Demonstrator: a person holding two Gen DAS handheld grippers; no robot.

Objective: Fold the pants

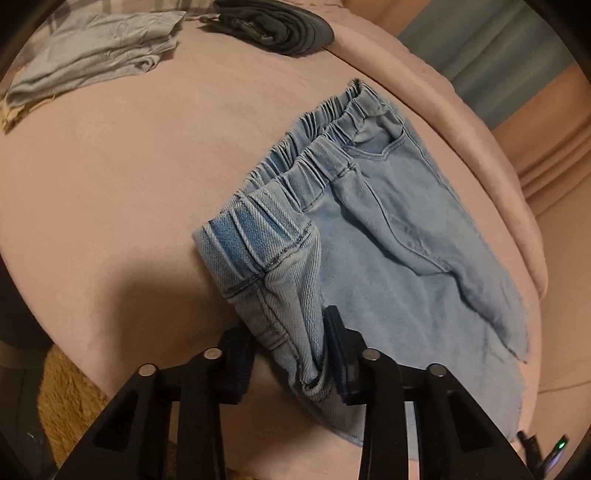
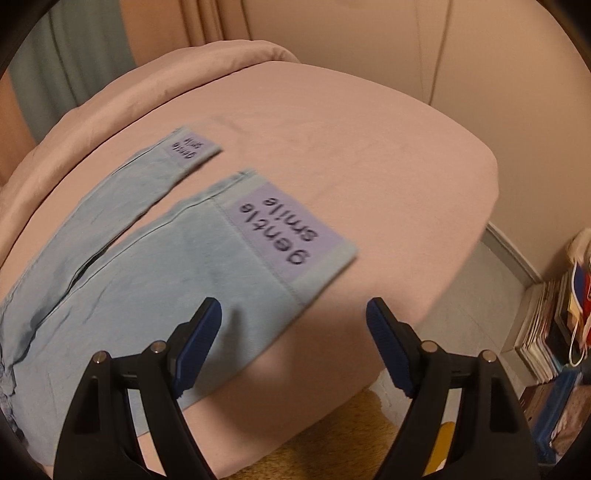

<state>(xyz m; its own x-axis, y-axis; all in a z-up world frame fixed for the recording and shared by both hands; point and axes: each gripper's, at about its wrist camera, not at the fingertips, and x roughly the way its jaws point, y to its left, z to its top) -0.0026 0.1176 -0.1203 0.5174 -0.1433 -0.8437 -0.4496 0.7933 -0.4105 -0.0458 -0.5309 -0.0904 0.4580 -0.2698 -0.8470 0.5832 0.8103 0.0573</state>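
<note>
Light blue denim pants (image 1: 388,229) with an elastic waistband lie on a pink bed (image 1: 129,166). My left gripper (image 1: 291,354) is shut on the near corner of the waistband, which bunches up between the fingers. In the right wrist view the two legs (image 2: 155,266) lie spread apart on the bed, each cuff with a lilac "gentle smile" patch (image 2: 284,236). My right gripper (image 2: 293,314) is open and empty, just above the near leg close to its cuff.
A folded pale blue garment (image 1: 96,51) and a dark grey folded garment (image 1: 273,26) lie at the far side of the bed. A tan rug (image 2: 332,439) covers the floor below the bed edge. Stacked books (image 2: 546,332) stand at the right wall.
</note>
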